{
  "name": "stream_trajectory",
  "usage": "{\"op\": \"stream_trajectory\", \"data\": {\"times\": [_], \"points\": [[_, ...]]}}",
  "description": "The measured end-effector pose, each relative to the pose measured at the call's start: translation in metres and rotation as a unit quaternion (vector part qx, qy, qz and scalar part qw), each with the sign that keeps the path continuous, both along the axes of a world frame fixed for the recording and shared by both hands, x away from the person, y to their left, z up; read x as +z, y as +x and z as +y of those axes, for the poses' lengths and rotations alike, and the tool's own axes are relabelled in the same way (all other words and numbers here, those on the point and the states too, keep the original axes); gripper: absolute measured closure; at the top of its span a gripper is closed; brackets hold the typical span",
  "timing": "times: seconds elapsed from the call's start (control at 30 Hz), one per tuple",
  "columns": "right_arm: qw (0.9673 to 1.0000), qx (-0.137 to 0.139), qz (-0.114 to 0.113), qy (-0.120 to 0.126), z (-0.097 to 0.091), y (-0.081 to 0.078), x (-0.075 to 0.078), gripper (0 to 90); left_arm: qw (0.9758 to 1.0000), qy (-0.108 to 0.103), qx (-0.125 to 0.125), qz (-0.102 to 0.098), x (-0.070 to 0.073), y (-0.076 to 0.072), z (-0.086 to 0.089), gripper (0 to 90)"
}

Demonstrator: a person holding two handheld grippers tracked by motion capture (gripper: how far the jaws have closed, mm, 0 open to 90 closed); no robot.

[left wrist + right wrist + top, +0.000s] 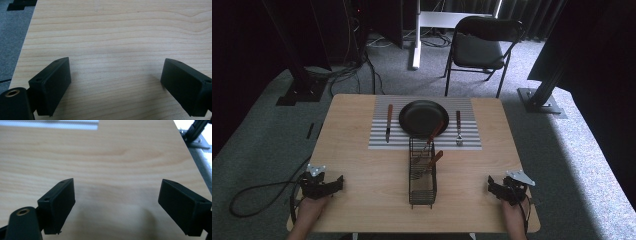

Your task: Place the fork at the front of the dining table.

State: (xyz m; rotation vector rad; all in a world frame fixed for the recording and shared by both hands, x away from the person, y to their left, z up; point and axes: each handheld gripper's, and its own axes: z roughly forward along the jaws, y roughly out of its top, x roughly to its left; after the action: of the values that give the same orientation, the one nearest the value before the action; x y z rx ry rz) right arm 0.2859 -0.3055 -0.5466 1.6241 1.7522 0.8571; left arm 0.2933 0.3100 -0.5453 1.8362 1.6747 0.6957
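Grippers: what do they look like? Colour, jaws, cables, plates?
Both the left gripper and the right gripper are black, each topped by a grey three-cornered plate. Jaws are blocky black pads with small screw holes. A black cable trails from the left one.

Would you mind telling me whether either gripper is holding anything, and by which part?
Nothing is held: the left gripper and right gripper both have open, empty jaws.

A black wire caddy [422, 175] stands mid-table, holding two wooden-handled utensils [434, 159].
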Motion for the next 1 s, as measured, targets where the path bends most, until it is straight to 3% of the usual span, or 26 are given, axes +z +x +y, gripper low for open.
{"op": "stream_trajectory", "data": {"times": [0.3, 0.37, 0.47, 0.63, 0.83, 1.0], "points": [[0.9996, -0.017, 0.001, -0.024, -0.014, -0.015, 0.0, 13.5, 1.0, 0.0, 0.0, 0.0, 0.0, 0.0, 0.0, 9.2], [0.9992, -0.025, 0.014, -0.027, -0.019, -0.017, -0.001, 13.5, 1.0, 0.0, 0.0, 0.001, 0.0, 0.0, 0.0, 9.2], [0.9989, -0.041, 0.021, -0.007, -0.026, -0.02, -0.002, 13.5, 1.0, 0.0, 0.0, 0.001, 0.0, 0.0, 0.0, 9.2], [0.9969, -0.061, 0.049, 0.001, -0.032, -0.018, -0.003, 13.1, 1.0, 0.0, 0.0, 0.001, 0.0, 0.0, 0.0, 9.2], [0.9966, -0.065, 0.051, 0.005, -0.033, -0.018, -0.004, 13.4, 1.0, 0.0, 0.001, 0.001, 0.0, 0.0, 0.0, 9.2], [0.9966, -0.065, 0.05, 0.005, -0.033, -0.018, -0.004, 13.4, 0.9998, 0.001, 0.022, 0.0, 0.0, -0.003, -0.003, 9.2]]}}
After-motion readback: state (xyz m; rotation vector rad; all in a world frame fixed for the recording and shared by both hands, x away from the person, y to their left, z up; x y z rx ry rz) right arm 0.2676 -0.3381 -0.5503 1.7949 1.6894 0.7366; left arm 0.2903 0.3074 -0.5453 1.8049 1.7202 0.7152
